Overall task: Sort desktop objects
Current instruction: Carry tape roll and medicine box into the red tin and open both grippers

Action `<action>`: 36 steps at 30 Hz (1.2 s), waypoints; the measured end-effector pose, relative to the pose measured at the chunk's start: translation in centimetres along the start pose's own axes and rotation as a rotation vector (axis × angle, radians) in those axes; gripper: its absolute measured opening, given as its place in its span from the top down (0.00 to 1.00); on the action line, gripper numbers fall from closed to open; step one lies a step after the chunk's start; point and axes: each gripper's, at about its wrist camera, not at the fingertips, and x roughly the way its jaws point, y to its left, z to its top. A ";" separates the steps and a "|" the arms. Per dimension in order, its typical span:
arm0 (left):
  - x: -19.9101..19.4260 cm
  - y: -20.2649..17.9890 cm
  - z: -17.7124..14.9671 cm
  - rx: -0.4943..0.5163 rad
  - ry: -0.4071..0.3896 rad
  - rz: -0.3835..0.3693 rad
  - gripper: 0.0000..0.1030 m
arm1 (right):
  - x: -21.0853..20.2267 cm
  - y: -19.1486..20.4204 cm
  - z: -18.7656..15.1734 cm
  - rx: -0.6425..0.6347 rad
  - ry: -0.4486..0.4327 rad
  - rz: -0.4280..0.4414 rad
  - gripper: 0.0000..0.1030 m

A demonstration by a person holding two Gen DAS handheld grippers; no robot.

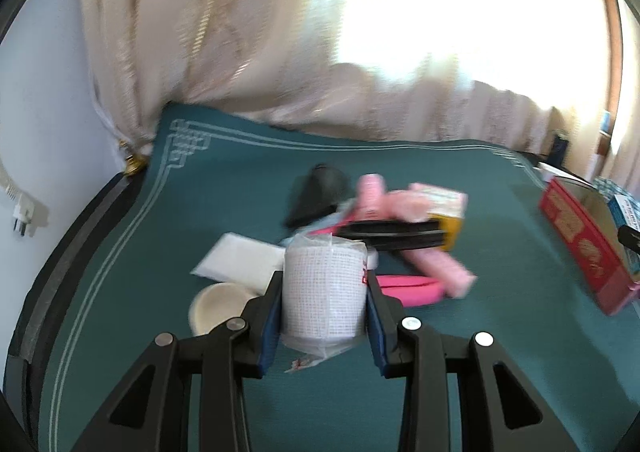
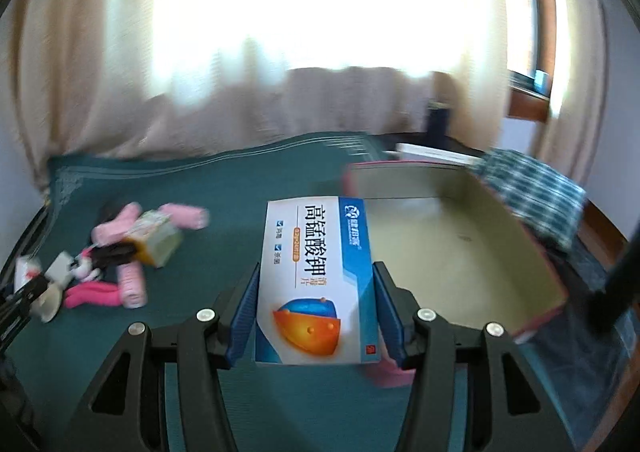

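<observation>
With the right gripper (image 2: 316,292) clamped on the carton (image 2: 316,276) and the left gripper (image 1: 324,292) on the gauze roll (image 1: 324,288), carry each level over the tray (image 2: 460,252) rim before letting go.

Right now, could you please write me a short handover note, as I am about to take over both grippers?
Left gripper: shut on the wrapped gauze roll, held above the green mat.
Right gripper: shut on the blue-and-white medicine box, beside the open red box.
Done: nothing visible in the red box.
Left: place both held items, then sort the pile of pink rolls and the round white tub.
</observation>
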 end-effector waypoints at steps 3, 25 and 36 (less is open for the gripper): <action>-0.7 -2.9 0.4 0.039 -0.013 -0.033 0.63 | 0.1 -3.4 0.2 0.052 0.014 -0.036 0.44; -0.1 -27.9 4.4 0.312 -0.038 -0.459 0.63 | 1.6 -15.4 0.9 0.129 0.027 -0.113 0.44; 2.6 -33.6 5.4 0.322 0.003 -0.552 0.36 | 1.4 -16.6 1.0 0.131 0.027 -0.138 0.30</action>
